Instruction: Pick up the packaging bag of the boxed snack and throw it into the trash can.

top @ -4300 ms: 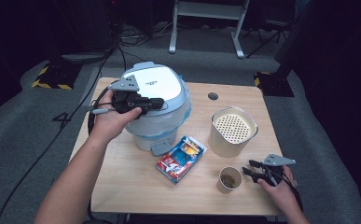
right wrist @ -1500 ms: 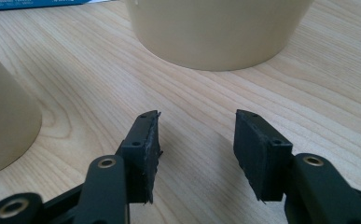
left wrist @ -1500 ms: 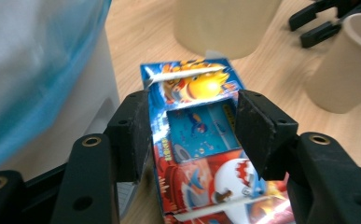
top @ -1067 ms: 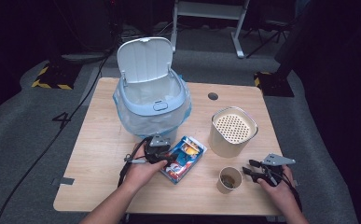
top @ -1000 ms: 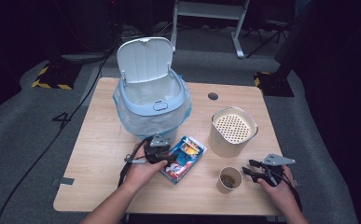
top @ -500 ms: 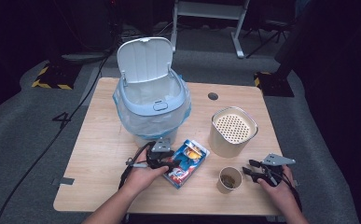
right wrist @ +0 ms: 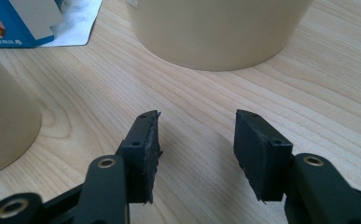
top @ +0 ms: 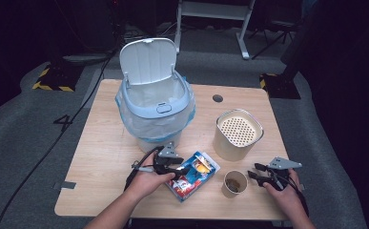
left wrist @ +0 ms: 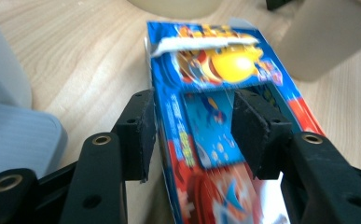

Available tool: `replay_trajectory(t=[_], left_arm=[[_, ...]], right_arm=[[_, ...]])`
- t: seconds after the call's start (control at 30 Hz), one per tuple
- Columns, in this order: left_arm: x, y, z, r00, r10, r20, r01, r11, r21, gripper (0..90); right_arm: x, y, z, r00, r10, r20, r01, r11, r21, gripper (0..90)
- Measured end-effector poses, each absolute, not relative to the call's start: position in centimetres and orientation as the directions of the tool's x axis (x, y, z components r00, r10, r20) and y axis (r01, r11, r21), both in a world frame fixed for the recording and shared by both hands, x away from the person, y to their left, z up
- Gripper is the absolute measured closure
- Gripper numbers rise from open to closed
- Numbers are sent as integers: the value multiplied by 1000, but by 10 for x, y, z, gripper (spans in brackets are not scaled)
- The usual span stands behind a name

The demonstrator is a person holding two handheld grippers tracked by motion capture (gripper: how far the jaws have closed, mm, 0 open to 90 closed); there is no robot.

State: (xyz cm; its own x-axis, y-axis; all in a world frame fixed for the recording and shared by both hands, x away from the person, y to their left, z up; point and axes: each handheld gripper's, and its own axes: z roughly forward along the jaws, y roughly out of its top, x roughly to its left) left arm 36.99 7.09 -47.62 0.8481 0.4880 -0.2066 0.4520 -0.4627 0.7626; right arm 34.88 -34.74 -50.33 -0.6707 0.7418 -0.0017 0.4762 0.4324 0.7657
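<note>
Box (top: 194, 174), blue with bright cartoon print, lying flat near the front edge of the table (top: 101, 143), one end flap torn open. Sits between the left gripper (top: 181, 170) and a paper cup (top: 234, 183), just in front of the bin (top: 156, 112).

Left gripper lying low over the near end of the box, held in the left hand (top: 146, 181), cable looping back over the wrist. Jaws apart and just now opening a little wider. In the left gripper view, one pad right at the long edge of the box, the other lying over the printed face. Not clamped on the box.

Right gripper (top: 251, 171) resting on the table at the front right, held in the right hand (top: 284, 193), pointing toward the cup and close beside it. Jaws apart with bare wood between them, gripping nothing.

Cup open on top, something brown inside. Behind it, a cream canister (top: 237, 136) with a perforated top, standing upright and apart from the box.

Bin pale blue and white, lined with a clear bag (top: 125, 107), standing at the middle left of the table. Lid (top: 148, 62) flipped up and back, mouth open.

Small dark hole (top: 217, 98) in the tabletop, between bin and canister, toward the far edge.
</note>
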Motion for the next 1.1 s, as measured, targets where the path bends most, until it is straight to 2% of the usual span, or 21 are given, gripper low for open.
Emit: replay_trajectory(t=[0.3, 0.47, 0.67, 0.87, 1.1], left_arm=[[384, 61, -488, 838, 498, -222, 488, -501, 715, 518], [386, 62, -488, 832, 505, -230, 501, -505, 703, 578], [385, 62, -486, 837, 498, -227, 493, -507, 707, 673], [383, 65, -482, 847, 493, -200, 465, -503, 729, 728], [377, 69, -472, 859, 477, -188, 432, -477, 765, 734]], right_arm=[[349, -347, -503, -671, 742, -2, 476, 433, 765, 509], [349, -347, -503, -671, 741, -2, 476, 433, 765, 509], [349, -347, -503, -671, 742, -2, 476, 433, 765, 509], [349, -347, -503, -671, 742, -2, 476, 433, 766, 509], [349, -347, -503, -671, 742, -2, 476, 432, 766, 509]])
